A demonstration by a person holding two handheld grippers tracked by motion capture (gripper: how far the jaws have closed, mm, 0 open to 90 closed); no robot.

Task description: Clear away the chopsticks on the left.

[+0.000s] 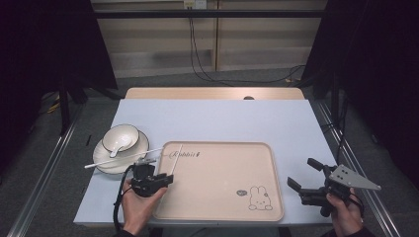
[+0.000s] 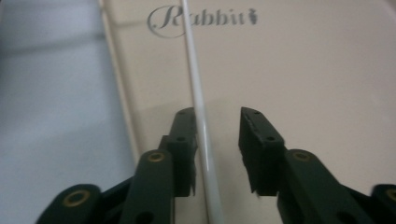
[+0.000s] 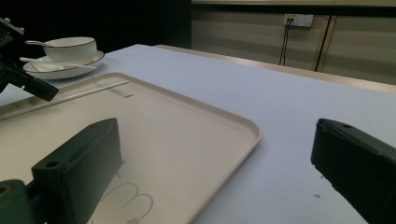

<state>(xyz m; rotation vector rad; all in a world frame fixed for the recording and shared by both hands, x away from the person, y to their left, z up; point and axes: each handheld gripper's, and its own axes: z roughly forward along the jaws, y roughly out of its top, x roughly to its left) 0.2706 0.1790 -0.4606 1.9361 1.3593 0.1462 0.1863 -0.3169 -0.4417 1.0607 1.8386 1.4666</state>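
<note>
Your left gripper [image 2: 217,151] sits at the tray's [image 1: 257,153] left edge with its fingers [image 2: 184,140] parted narrowly around a white chopstick [image 2: 198,107] lying on the tray; one pad looks to touch it, the other stands clear, so this reads as a release. Next, lift straight off without dragging it. A second chopstick [image 1: 123,159] rests across the plate [image 1: 143,143] by the bowl [image 1: 120,136]. Your right gripper [image 1: 312,185] hovers wide and empty, near right. The chopstick's near end is cut off.
</note>
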